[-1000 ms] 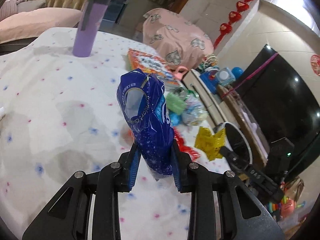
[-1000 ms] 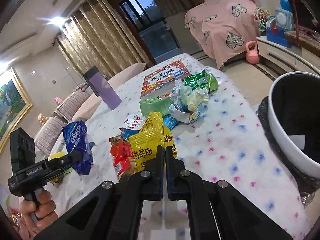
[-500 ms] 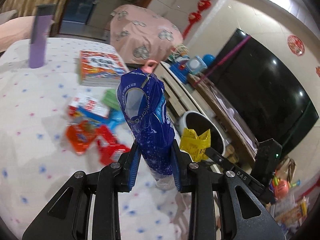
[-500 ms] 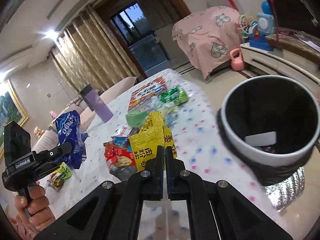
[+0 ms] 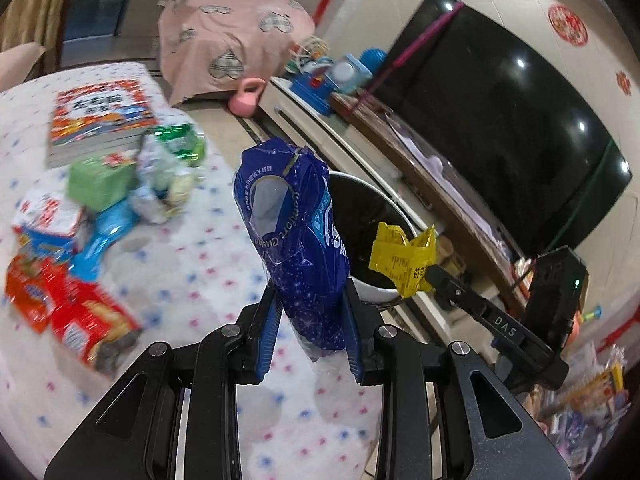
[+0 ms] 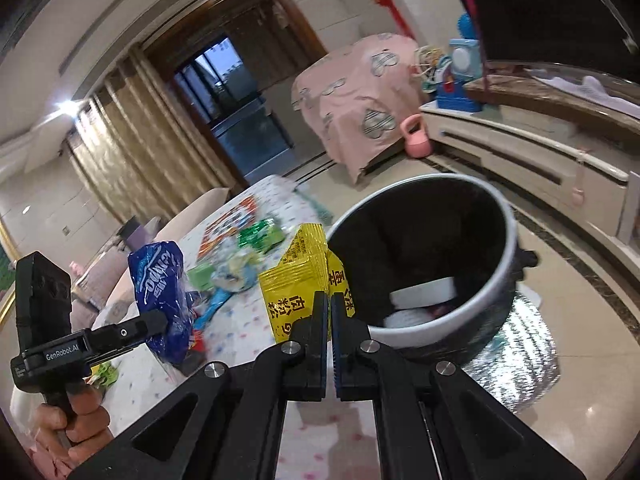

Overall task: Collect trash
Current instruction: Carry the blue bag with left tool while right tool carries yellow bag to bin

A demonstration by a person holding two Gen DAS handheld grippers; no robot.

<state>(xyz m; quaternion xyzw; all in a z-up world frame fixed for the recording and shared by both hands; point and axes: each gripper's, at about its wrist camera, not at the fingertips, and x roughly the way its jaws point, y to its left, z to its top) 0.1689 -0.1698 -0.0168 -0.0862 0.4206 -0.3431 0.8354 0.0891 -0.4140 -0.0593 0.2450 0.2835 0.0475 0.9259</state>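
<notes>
My left gripper (image 5: 312, 300) is shut on a crumpled blue wrapper (image 5: 294, 236) that stands up between its pads; the same blue wrapper (image 6: 160, 292) shows at the left of the right wrist view. My right gripper (image 6: 330, 300) is shut on a yellow packet (image 6: 298, 280), seen as a yellow packet (image 5: 402, 258) over the bin in the left wrist view. The white-rimmed trash bin (image 6: 480, 304) with a black liner stands on the floor past the table edge, just right of both wrappers. Some white scraps lie inside it.
Several wrappers (image 5: 68, 296), a green box (image 5: 100, 178) and a picture book (image 5: 100, 112) lie on the dotted tablecloth (image 5: 200, 280) at the left. A low TV cabinet (image 6: 532, 152), a black TV (image 5: 500, 120) and a pink kettlebell (image 6: 416, 138) stand beyond the bin.
Both grippers have swung right from over the table toward the bin, each keeping its wrapper. The bin now looms larger and nearer; the purple cup has left the left wrist view.
</notes>
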